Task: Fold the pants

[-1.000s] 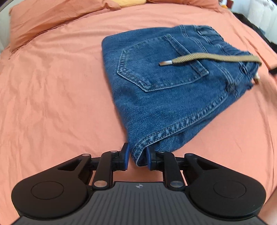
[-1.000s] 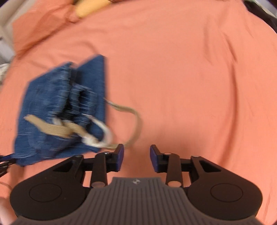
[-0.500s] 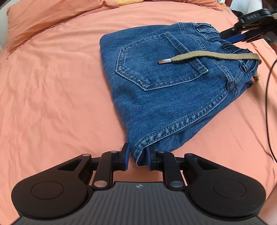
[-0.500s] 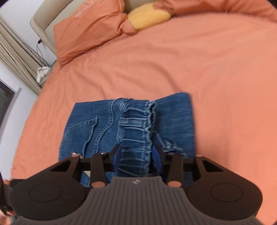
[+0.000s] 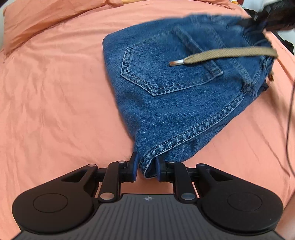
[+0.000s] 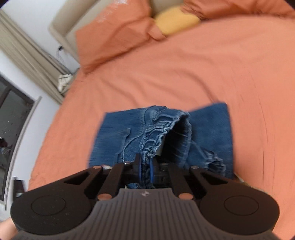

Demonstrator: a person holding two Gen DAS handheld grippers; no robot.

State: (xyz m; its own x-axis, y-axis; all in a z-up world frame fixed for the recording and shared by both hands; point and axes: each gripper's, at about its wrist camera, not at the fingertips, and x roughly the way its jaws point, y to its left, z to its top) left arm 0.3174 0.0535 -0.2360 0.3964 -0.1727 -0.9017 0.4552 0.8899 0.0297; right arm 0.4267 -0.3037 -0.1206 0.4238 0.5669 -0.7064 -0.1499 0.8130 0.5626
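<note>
One bed point(image 5: 55, 92) fills both views, its salmon-orange sheet a thin woven cotton, softly creased and rumpled. At the head lie two pillows in the same orange cloth, one point(image 6: 114, 35) large and slack-cornered, the other point(image 6: 239, 9) only partly in view, and between them one smaller yellow cushion point(image 6: 175, 20), plump and rounded. One pale upholstered headboard point(image 6: 62, 27) stands behind them, and one beige pleated curtain point(image 6: 24, 61) hangs beside a dark window point(image 6: 12, 118).

One pair of pants point(image 5: 175, 96) lies on the sheet near the middle of the bed, folded into a compact, roughly square bundle of heavy blue denim with pale topstitched seams. One five-sided back pocket point(image 5: 160, 70) faces up. The elastic waistband point(image 6: 162, 127) is gathered into ruffles and lifted off the rest of the bundle. One flat khaki woven drawstring point(image 5: 226, 53) crosses the pocket, ending in one small metal tip point(image 5: 175, 63).

The left gripper point(image 5: 146, 167), black with blue pads, is clamped on the stitched hem corner nearest it, denim pinched between both fingers. The right gripper point(image 6: 145, 169), of the same make, is closed tight on the bunched waistband, the cloth squeezed between its narrow-set pads. That view is blurred.
</note>
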